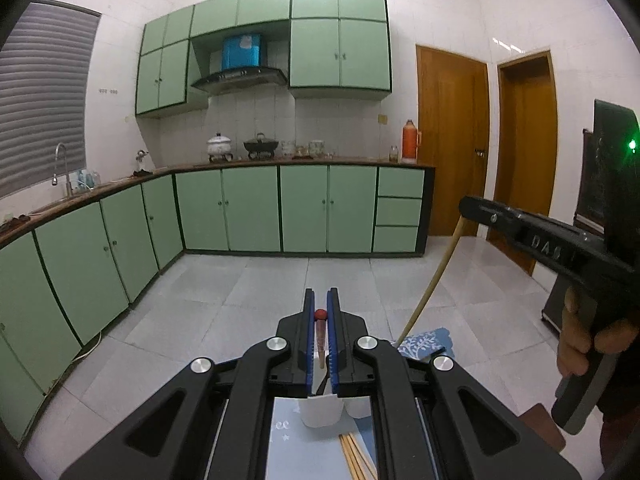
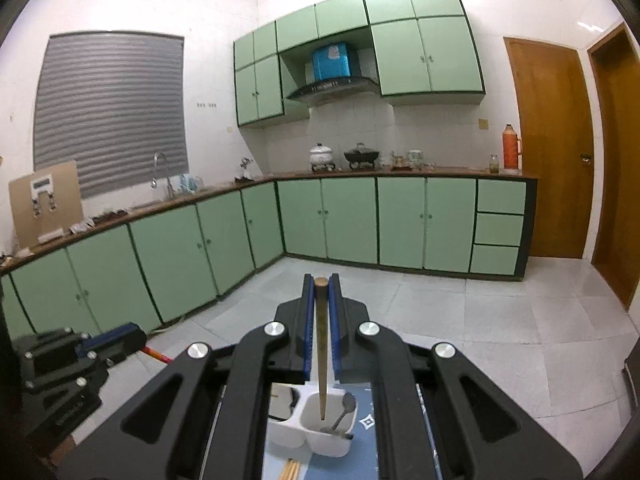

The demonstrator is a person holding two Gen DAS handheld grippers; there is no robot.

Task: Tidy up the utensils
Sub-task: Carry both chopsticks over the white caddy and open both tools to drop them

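My left gripper (image 1: 321, 304) is shut on a red-tipped chopstick (image 1: 320, 334) that hangs down above a white utensil holder (image 1: 322, 412). My right gripper (image 2: 321, 288) is shut on a bamboo chopstick (image 2: 321, 344), its lower end inside the right cell of the white utensil holder (image 2: 316, 426). A metal spoon (image 2: 343, 412) leans in that same cell. Loose bamboo chopsticks (image 1: 356, 456) lie on the blue cloth (image 1: 288, 440) below the holder. In the left wrist view the right gripper (image 1: 466, 204) shows at the right with its chopstick (image 1: 432, 276) slanting down.
Green kitchen cabinets (image 1: 248, 208) and a countertop with pots (image 1: 219, 145) and an orange thermos (image 1: 409, 141) run along the far wall. Wooden doors (image 1: 452, 136) stand at the right. A tiled floor (image 1: 240, 300) lies below. The left gripper (image 2: 116, 340) shows at the lower left of the right wrist view.
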